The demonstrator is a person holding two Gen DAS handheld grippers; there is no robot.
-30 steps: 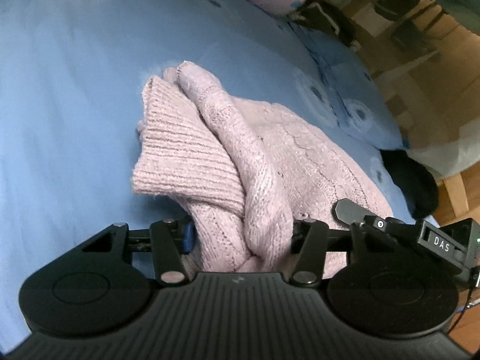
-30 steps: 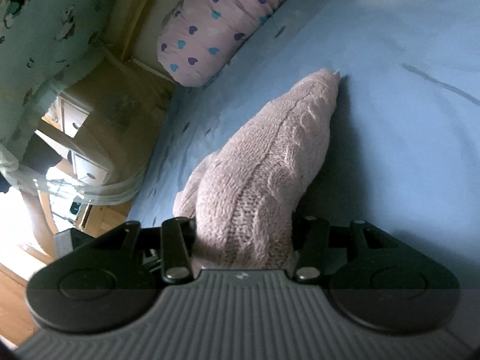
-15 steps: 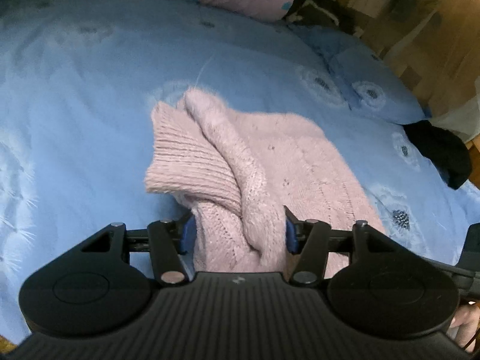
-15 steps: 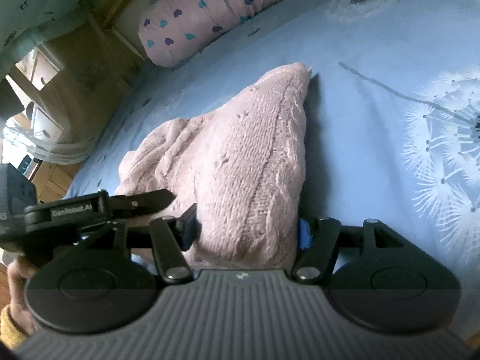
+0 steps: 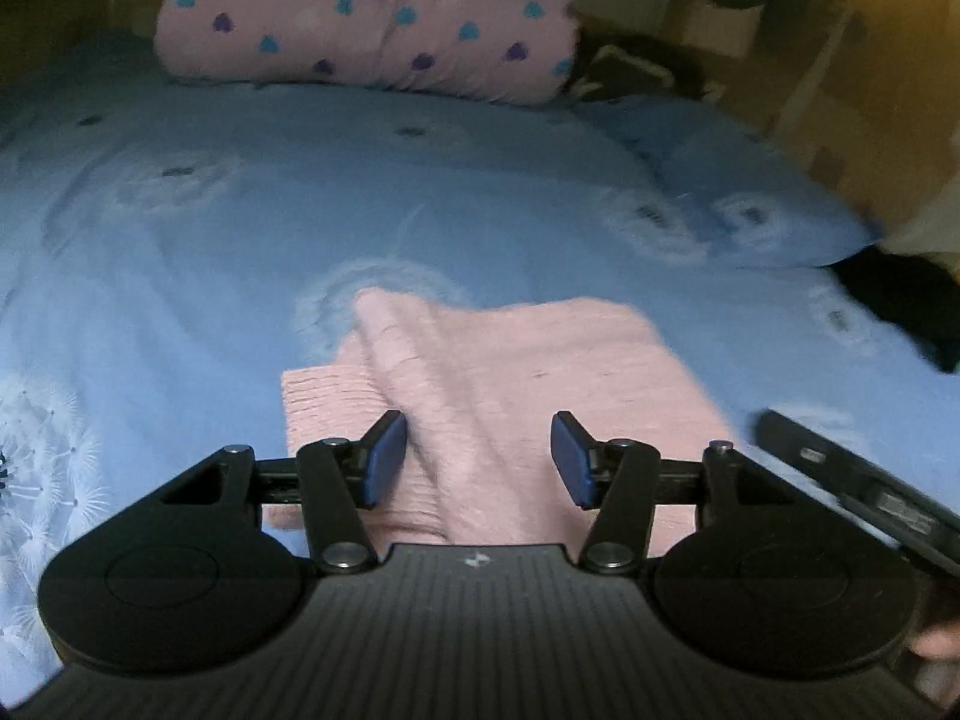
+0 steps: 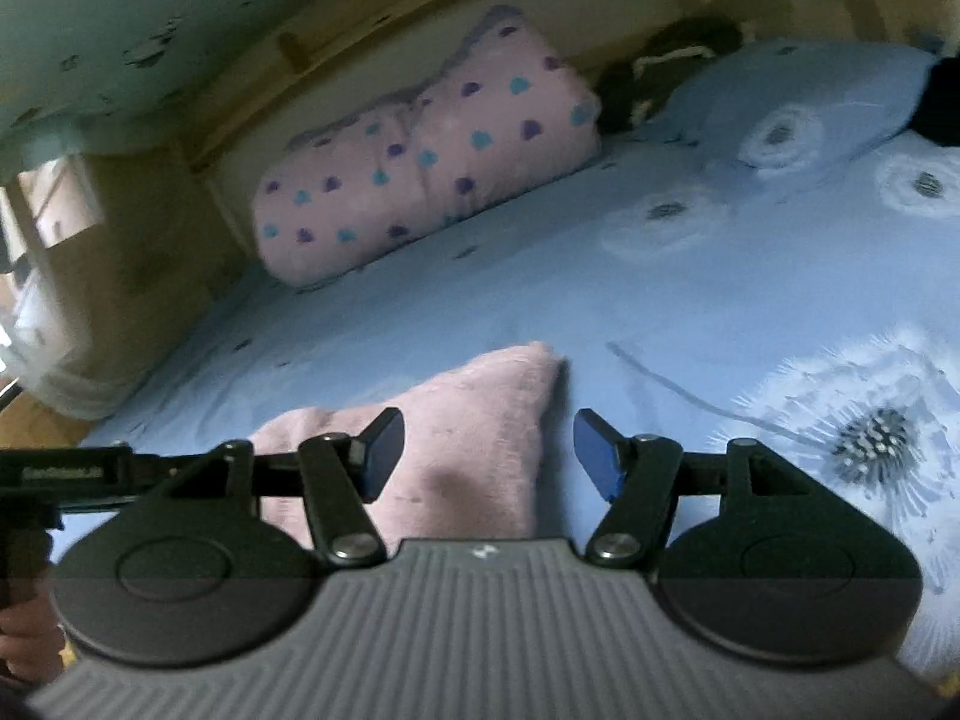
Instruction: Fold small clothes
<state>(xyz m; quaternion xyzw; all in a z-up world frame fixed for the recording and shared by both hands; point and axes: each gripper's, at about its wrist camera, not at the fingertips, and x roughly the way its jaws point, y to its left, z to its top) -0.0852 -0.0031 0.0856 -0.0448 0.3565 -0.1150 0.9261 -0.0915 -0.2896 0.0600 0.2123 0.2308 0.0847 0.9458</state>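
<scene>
The pink knit sweater (image 5: 510, 396) lies folded on the near part of the blue bedspread (image 5: 180, 252). Above it, the left gripper (image 5: 478, 459) and right gripper (image 6: 486, 453) both hang parted, pads clear of the knit. A heart-print pillow (image 5: 366, 18) lies far.
</scene>
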